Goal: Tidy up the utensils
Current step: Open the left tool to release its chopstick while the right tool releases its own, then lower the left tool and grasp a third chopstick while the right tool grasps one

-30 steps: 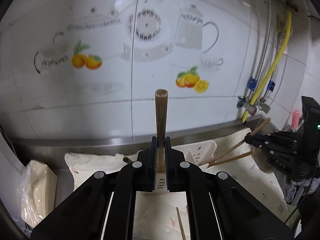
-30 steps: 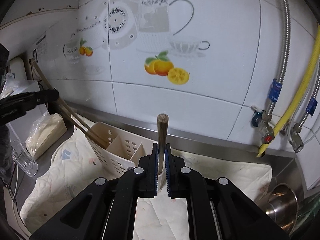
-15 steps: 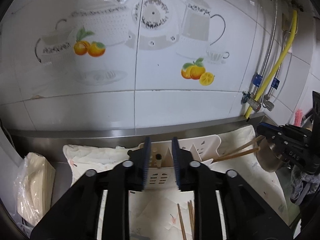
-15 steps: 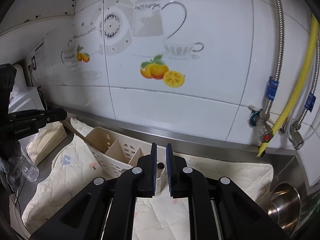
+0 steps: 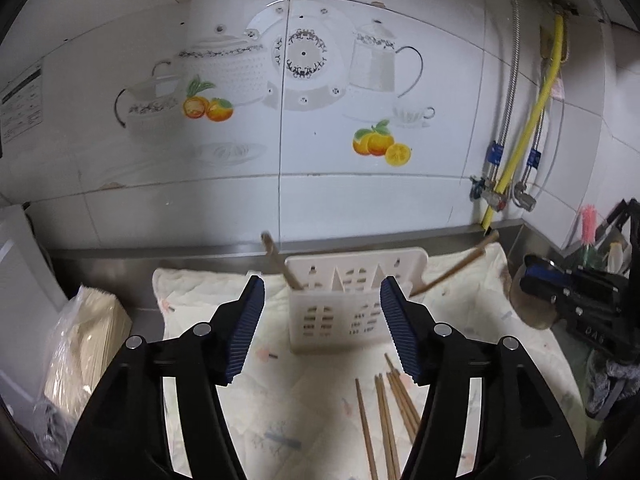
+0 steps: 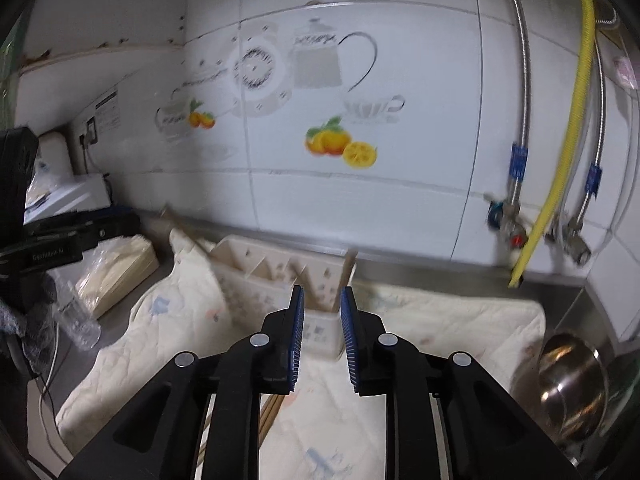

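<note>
1. Spreading its jaws wide, the left hand-held gripper (image 5: 322,326) holds nothing; the cream utensil caddy (image 5: 352,304) stands on the padded cloth (image 5: 472,312) just ahead, seen between its blue pads.
2. One chopstick (image 5: 280,262) leans out of the caddy's compartment on this hand-held gripper's left; another chopstick (image 5: 452,270) slants away on its right.
3. Loose chopsticks (image 5: 386,408) lie on the cloth below and right of its fingertips.
4. The right hand-held gripper (image 6: 322,334), jaws narrow but opening, grips nothing; the caddy (image 6: 264,284) sits just beyond its tips.
5. A steel bowl (image 6: 572,384) rests on the counter (image 6: 568,300) to its far right.
</note>
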Demonstrator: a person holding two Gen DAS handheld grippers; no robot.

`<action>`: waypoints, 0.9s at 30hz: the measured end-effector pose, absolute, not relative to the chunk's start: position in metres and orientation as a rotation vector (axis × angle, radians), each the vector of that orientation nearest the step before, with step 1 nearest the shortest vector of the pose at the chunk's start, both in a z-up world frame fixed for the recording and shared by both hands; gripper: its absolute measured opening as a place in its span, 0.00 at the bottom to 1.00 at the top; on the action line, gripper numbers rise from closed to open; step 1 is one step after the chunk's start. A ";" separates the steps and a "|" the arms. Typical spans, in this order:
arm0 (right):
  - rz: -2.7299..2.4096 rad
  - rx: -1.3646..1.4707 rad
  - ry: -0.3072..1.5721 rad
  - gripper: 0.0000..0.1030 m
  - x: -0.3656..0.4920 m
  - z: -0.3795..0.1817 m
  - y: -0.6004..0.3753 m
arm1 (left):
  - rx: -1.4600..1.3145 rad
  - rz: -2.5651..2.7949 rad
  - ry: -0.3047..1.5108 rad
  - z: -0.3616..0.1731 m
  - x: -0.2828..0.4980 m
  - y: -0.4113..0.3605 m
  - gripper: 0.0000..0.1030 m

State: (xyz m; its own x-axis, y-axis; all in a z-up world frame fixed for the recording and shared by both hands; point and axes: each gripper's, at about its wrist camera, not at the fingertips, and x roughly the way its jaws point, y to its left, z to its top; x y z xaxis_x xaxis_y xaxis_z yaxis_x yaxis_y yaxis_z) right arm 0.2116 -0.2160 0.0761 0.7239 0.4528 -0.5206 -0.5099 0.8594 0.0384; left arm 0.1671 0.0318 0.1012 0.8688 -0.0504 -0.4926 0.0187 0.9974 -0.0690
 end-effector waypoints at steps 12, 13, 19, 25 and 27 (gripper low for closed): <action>0.569 -0.087 0.692 0.18 0.157 -0.011 -0.208 | -0.099 0.026 0.557 0.052 0.119 0.034 0.72; 0.573 -0.082 0.702 0.18 0.154 -0.017 -0.206 | -0.103 0.028 0.561 0.049 0.117 0.034 0.72; 0.568 -0.082 0.753 0.18 0.136 -0.049 -0.198 | -0.138 0.041 0.589 0.030 0.106 0.035 0.77; 0.573 -0.043 0.816 0.18 0.130 -0.077 -0.193 | -0.152 0.062 0.618 0.014 0.099 0.035 0.82; 0.577 -0.027 0.832 0.18 0.130 -0.082 -0.192 | -0.162 0.069 0.626 0.010 0.098 0.037 0.82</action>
State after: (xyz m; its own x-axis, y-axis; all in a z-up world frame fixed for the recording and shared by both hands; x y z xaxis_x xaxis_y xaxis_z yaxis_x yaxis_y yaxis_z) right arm 0.1299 -0.1919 -0.0823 0.5300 0.4732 -0.7037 -0.4937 0.8469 0.1976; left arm 0.0980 0.0372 0.0098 0.8088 0.0156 -0.5879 -0.1136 0.9850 -0.1302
